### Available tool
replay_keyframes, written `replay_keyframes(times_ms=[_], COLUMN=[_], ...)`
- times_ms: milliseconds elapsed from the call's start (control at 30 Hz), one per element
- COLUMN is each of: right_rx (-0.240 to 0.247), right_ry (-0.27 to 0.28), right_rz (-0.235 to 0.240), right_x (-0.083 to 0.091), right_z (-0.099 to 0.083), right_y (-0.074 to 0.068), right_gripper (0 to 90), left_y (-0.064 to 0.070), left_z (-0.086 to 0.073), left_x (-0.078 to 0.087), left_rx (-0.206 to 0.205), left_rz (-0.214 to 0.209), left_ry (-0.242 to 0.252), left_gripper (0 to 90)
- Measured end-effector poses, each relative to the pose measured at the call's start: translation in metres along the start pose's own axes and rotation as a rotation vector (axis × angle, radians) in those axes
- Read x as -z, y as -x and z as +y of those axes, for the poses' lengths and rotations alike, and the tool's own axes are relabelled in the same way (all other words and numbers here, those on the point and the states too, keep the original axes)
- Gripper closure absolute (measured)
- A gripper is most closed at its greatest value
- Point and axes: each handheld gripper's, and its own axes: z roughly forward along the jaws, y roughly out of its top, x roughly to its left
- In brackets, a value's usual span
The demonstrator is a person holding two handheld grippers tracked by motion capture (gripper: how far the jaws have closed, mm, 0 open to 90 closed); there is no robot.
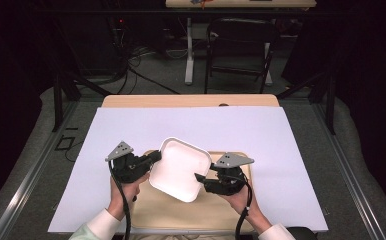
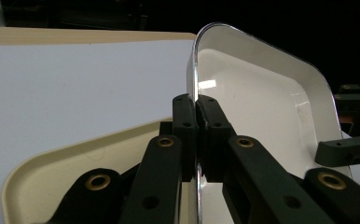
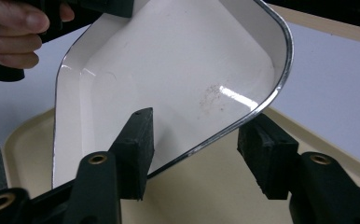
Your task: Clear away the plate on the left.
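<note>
High view. White square dish [image 1: 180, 169], shallow with rounded corners, held tilted above a beige tray [image 1: 181, 212] that lies near the front edge of a white sheet [image 1: 131, 130] on the worktop [image 1: 191, 101]. Left gripper [image 1: 156, 156] at the dish's left rim; right gripper [image 1: 199, 177] at its right near corner. The sheet is bare to left, right and far side, so there is ample room to set the dish down; the tray's raised lip runs just under the dish.

Left gripper view. Jaws clamped narrow on the dish rim [image 2: 196, 100], one pad either side of the wall. Tray corner [image 2: 38, 172] below; the other gripper's jaw [image 2: 346, 150] at the right.

Right gripper view. Jaws wide, straddling the dish's chrome-edged rim [image 3: 225, 130] without touching it; one pad inside the dish, one outside. A faint smudge [image 3: 211, 99] marks the dish floor. A hand [image 3: 15, 32] at the upper left.

Status, judged: dish lifted, carried by the left gripper alone; second grip not yet closed, placing not yet done.
</note>
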Motion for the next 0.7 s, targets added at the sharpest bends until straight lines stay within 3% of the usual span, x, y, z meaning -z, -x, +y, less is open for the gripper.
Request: replay_keyframes(times_ms=[300,467,700], right_rx=[-0.011,-0.015,-0.058], right_ry=[0.011,0.005,0.007], right_rz=[0.017,0.037,0.09], right_x=[0.009,0.013,0.023], right_z=[0.001,0.002,0.004], right_y=[0.005,0.004,0.007], right_gripper=[60.6,63.5,69.6], left_y=[0.004,0.006,0.012], left_z=[-0.008,-0.012,-0.019], left_x=[0.006,0.009,0.013], left_rx=[0.013,0.023,0.047], left_rz=[-0.035,-0.05,-0.08], left_ry=[-0.029,-0.048,-0.091], left_gripper=[86.4,86.4,86.4])
